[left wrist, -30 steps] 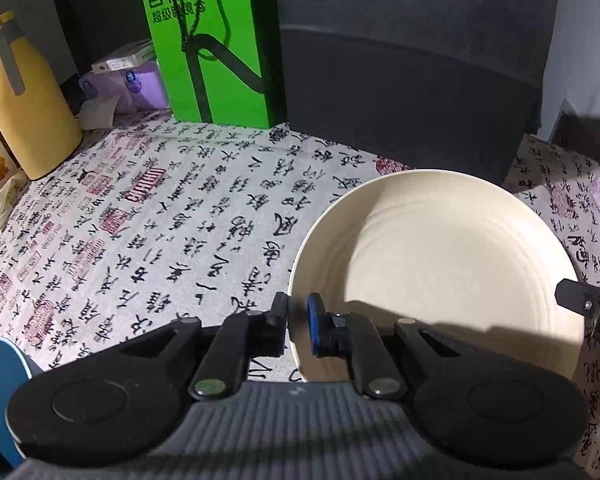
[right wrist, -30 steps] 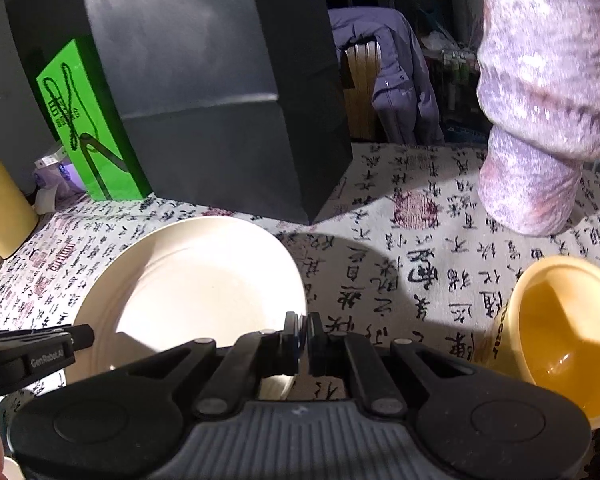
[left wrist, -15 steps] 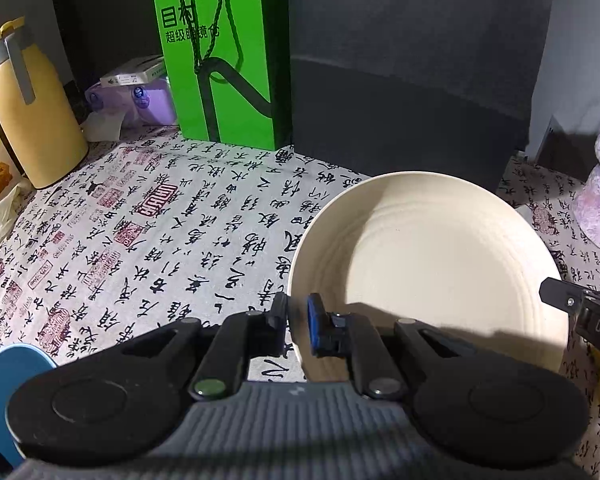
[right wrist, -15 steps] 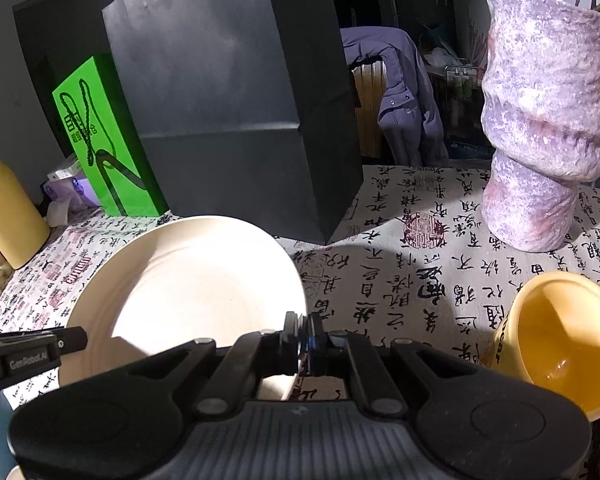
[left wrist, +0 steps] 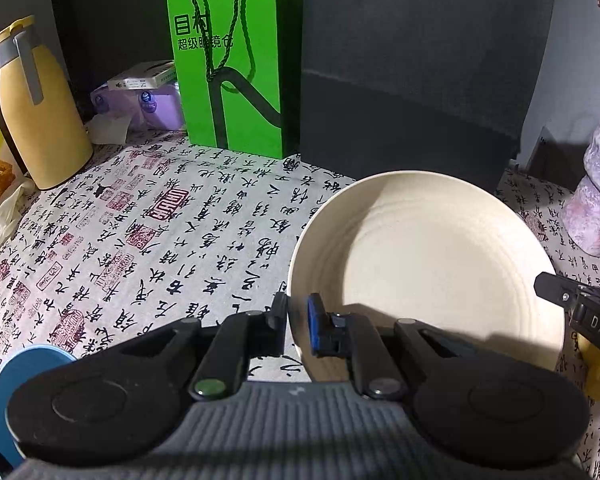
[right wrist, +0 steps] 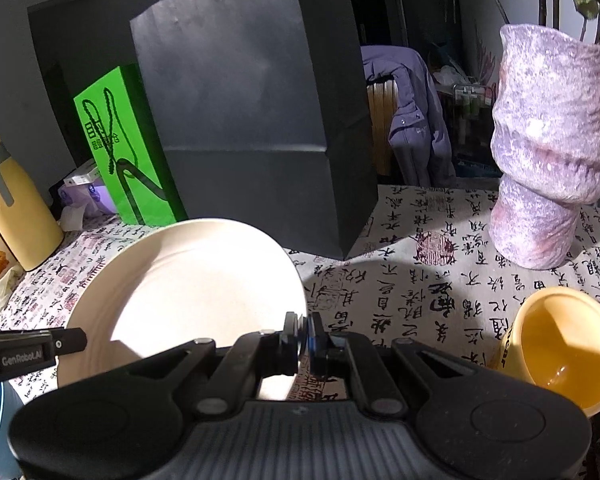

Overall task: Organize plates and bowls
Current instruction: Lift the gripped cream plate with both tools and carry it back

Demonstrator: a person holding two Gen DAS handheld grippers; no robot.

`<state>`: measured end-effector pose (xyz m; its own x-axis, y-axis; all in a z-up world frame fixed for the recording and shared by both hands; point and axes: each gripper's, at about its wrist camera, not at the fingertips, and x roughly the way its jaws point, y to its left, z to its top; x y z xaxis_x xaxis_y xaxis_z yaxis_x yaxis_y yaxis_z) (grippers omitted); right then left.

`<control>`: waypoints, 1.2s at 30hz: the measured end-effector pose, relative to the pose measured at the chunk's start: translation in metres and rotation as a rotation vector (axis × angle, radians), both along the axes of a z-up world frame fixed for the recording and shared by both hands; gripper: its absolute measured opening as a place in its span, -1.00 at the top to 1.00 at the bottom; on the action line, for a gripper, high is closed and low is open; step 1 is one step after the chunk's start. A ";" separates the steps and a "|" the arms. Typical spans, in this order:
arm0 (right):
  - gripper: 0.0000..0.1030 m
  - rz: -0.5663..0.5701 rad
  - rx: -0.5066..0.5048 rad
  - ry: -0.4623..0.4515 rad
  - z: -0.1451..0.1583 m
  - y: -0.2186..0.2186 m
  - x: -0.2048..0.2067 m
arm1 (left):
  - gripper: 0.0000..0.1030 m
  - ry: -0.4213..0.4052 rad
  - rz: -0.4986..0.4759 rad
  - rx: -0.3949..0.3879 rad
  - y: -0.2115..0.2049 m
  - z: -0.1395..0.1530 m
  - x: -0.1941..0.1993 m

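left tool (left wrist: 298, 322) clenched on cream plate (left wrist: 420, 256) rim | right tool (right wrist: 304, 338) clamps opposite rim | yellow bowl (right wrist: 560, 344) partly cut off | blue disc (left wrist: 16, 384) half hidden

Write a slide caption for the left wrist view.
Left gripper clamps the near rim of a cream plate above the calligraphy tablecloth, with the right gripper at its far edge.
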<state>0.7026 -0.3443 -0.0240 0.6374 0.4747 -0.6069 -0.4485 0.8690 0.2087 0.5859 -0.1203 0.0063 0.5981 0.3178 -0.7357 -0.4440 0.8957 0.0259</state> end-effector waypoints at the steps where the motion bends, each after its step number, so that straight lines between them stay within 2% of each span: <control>1: 0.91 0.002 -0.001 -0.005 0.001 0.001 -0.001 | 0.79 -0.003 0.001 -0.002 0.001 0.001 -0.001; 13: 0.91 0.007 0.000 -0.037 0.006 0.008 -0.013 | 0.79 -0.044 -0.012 -0.024 0.013 0.010 -0.011; 20: 0.91 0.004 0.006 -0.046 0.009 0.011 -0.018 | 0.79 -0.053 -0.024 -0.068 0.023 0.013 -0.015; 26: 0.90 0.017 0.016 -0.020 0.007 0.020 -0.016 | 0.79 -0.080 -0.027 -0.059 0.028 0.023 -0.020; 36: 0.90 -0.002 0.022 -0.047 0.025 0.021 -0.032 | 0.79 -0.116 -0.046 -0.061 0.031 0.042 -0.035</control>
